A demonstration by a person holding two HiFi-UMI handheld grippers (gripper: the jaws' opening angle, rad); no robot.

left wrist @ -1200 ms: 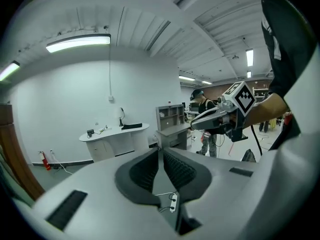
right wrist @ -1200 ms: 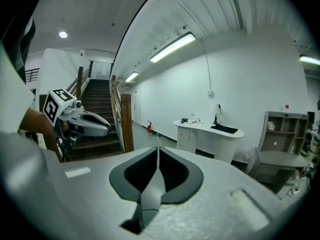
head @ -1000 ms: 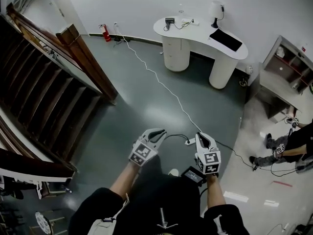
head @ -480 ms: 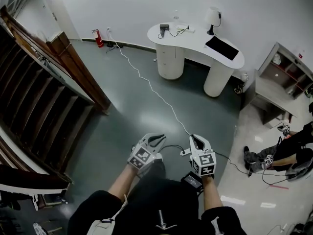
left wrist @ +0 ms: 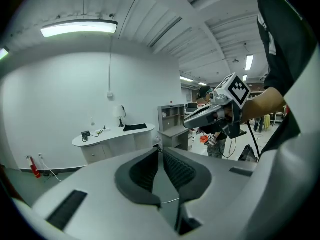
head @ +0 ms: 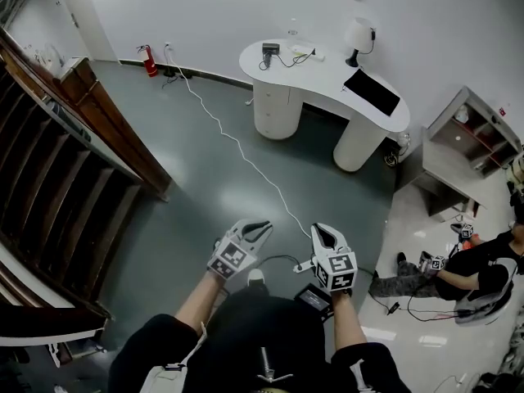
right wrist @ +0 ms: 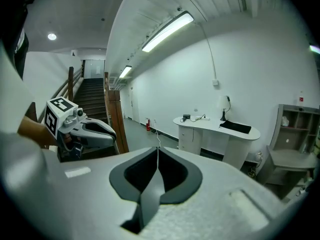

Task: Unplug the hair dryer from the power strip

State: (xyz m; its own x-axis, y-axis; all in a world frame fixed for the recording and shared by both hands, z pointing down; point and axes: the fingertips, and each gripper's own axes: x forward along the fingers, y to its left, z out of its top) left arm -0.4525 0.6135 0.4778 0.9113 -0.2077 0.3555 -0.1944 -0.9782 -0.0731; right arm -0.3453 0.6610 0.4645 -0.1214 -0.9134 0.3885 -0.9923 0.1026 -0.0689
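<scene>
Your left tool (head: 264,226) and right tool (head: 321,230) hold their ribbed black pads together on nothing. The white power strip (head: 306,53) lies well ahead on the curved white table (head: 327,79), slightly nearer than a second ago.

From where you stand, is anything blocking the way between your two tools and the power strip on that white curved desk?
Nothing solid visible. Bare grey floor lies between the left tool, the right tool and the white curved desk bearing the white power strip; only a thin white cord snakes across it.
</scene>
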